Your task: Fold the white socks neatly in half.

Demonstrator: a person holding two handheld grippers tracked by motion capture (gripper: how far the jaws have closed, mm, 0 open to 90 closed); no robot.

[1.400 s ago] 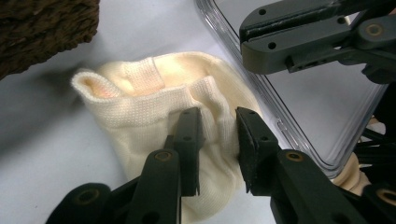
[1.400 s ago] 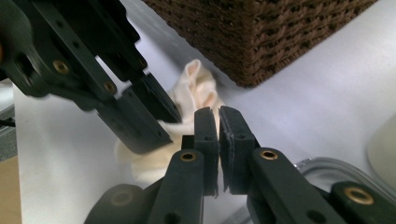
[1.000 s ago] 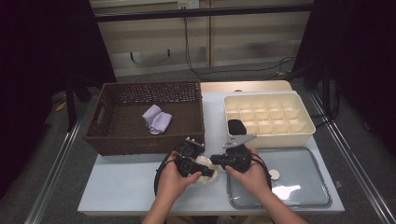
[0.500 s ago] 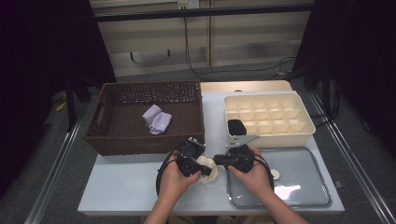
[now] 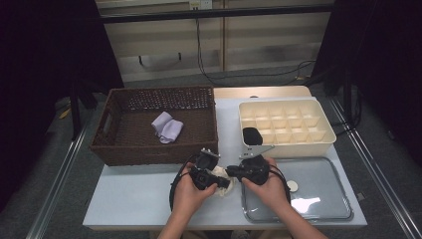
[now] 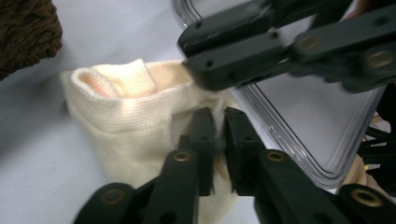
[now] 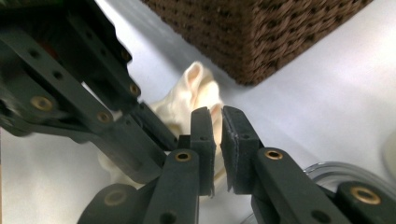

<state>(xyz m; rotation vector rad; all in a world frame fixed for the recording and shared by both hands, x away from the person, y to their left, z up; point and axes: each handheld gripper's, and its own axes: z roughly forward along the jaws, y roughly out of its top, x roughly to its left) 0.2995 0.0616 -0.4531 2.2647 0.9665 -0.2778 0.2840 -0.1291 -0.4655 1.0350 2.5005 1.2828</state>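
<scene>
A cream sock (image 5: 219,174) lies bunched on the pale table near its front edge, between the two hands. My left gripper (image 5: 225,182) points right into it. In the left gripper view its jaws (image 6: 220,122) have just been opening a little, and a thin fold of the sock (image 6: 126,112) is still pinched between the pads. My right gripper (image 5: 230,173) points left and meets it. In the right gripper view its near-closed jaws (image 7: 218,122) nip the edge of the sock (image 7: 196,91).
A brown wicker basket (image 5: 114,149) at the back left holds a lilac cloth (image 5: 166,127). A cream compartment box (image 5: 318,142) at the back right has a black item (image 5: 252,135) in one cell. A clear tray (image 5: 323,204) with a small white disc (image 5: 292,186) lies under the right hand.
</scene>
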